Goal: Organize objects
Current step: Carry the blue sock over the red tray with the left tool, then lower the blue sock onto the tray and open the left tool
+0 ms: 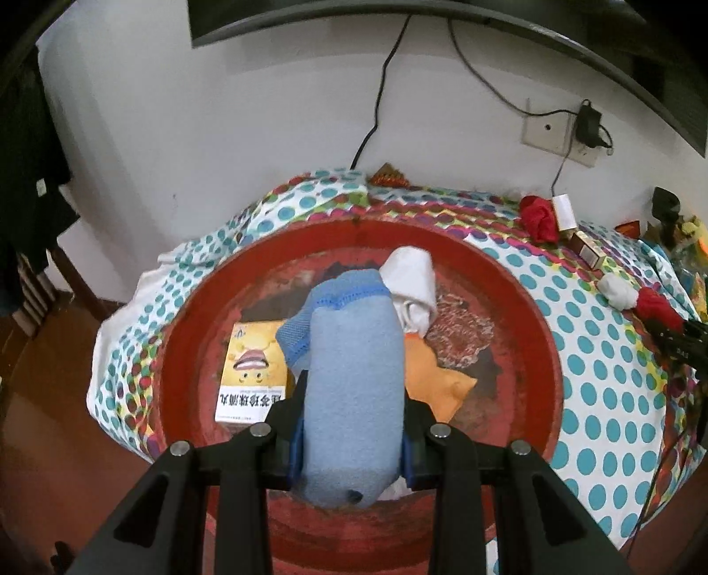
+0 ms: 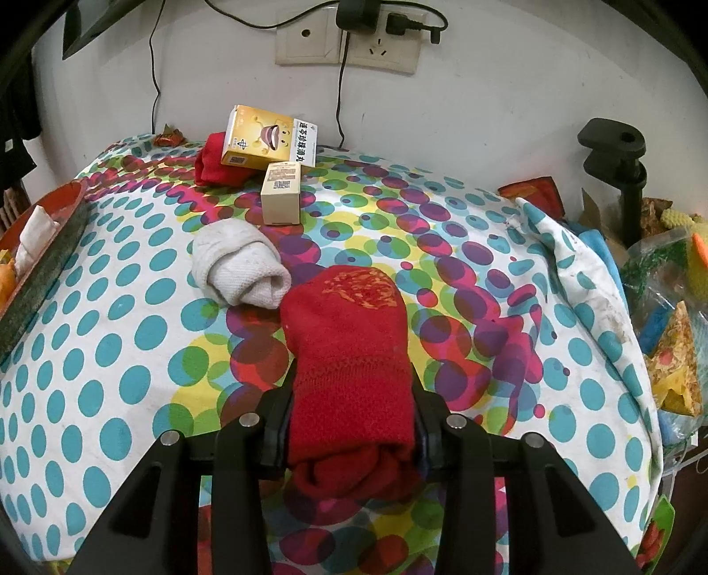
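My left gripper (image 1: 352, 400) is shut on a rolled light-blue sock (image 1: 354, 376) and holds it over a round red tray (image 1: 522, 318). In the tray lie a white sock roll (image 1: 413, 283), a yellow box (image 1: 253, 371) and an orange item (image 1: 436, 382). My right gripper (image 2: 352, 398) is shut on a rolled red sock (image 2: 352, 354) above the dotted cloth (image 2: 110, 354). On the cloth lie a white sock roll (image 2: 239, 270), a small cream box (image 2: 282, 192), a yellow box (image 2: 270, 137) and another red sock (image 2: 214, 161).
The tray's edge shows at the far left of the right wrist view (image 2: 44, 247). A black clamp stand (image 2: 619, 177) and bags of clutter (image 2: 672, 331) sit at the right. Wall sockets (image 2: 349, 40) with cables are behind. The wood floor (image 1: 53, 398) lies left of the table.
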